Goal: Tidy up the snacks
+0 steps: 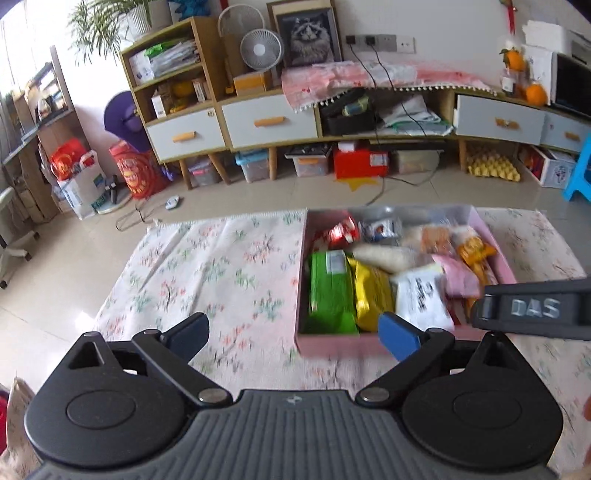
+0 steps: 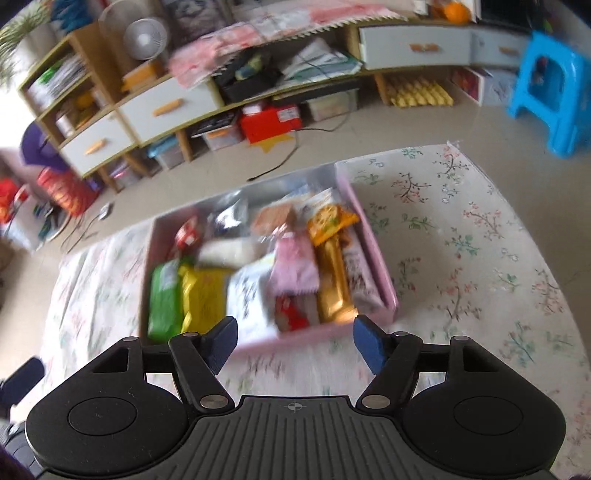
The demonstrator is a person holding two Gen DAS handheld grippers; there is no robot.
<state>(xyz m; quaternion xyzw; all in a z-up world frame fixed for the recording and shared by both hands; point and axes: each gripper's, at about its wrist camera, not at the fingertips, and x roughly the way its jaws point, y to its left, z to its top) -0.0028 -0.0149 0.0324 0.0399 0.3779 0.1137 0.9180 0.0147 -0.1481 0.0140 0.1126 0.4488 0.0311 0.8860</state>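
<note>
Evidently pink box [image 1: 334, 348] brims with snacks [image 1: 332, 291].

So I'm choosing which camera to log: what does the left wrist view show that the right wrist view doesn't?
Only the left wrist view shows the framed cat picture and the right tool's grey side marked DAS. Only the right wrist view shows the gold foil packet and most of the blue plastic stool. Both show the pink cardboard box of snacks on the floral cloth, the green packet and the yellow packet, each tool open.
</note>
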